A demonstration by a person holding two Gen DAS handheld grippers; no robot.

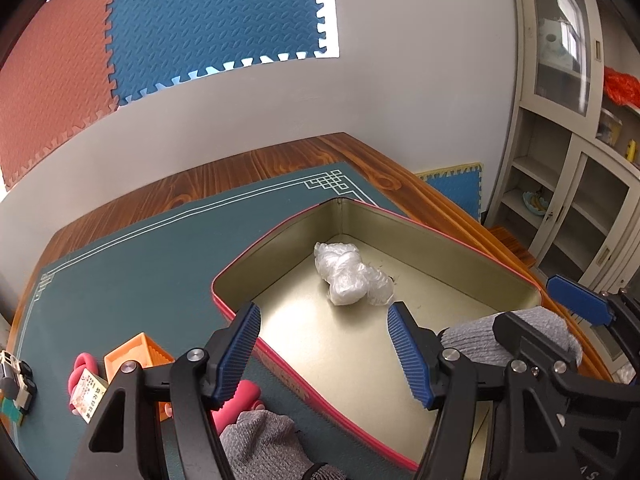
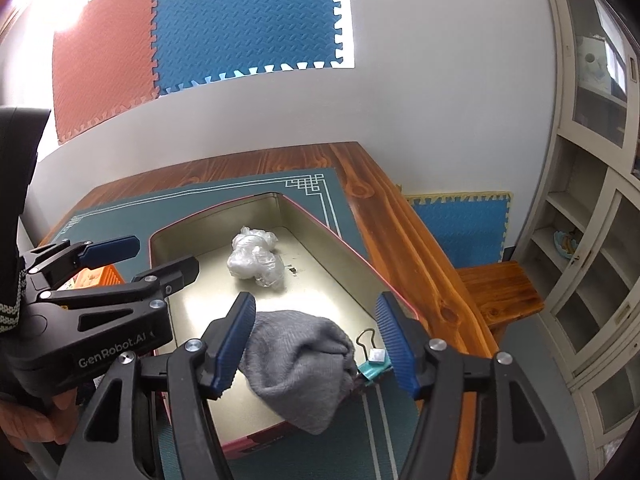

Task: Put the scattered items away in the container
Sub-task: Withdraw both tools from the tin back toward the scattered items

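Note:
A red-rimmed metal tin (image 1: 240, 258) (image 2: 334, 240) stands open on the green mat. A crumpled clear plastic bag (image 1: 350, 274) (image 2: 254, 258) lies inside it. My left gripper (image 1: 324, 354) is open and empty above the tin's near left part; it also shows in the right wrist view (image 2: 148, 258). My right gripper (image 2: 316, 346) is open over the tin's near rim. A grey knit cloth (image 2: 298, 364) (image 1: 480, 334) drapes over that rim between its fingers, touching the left finger. A teal binder clip (image 2: 372, 362) lies by the right finger.
On the mat left of the tin lie an orange block (image 1: 138, 350), a pink looped item (image 1: 82, 366), a small printed card (image 1: 88, 394), a toy truck (image 1: 14, 376) and another grey cloth (image 1: 260, 440). A cabinet (image 2: 592, 200) stands at right.

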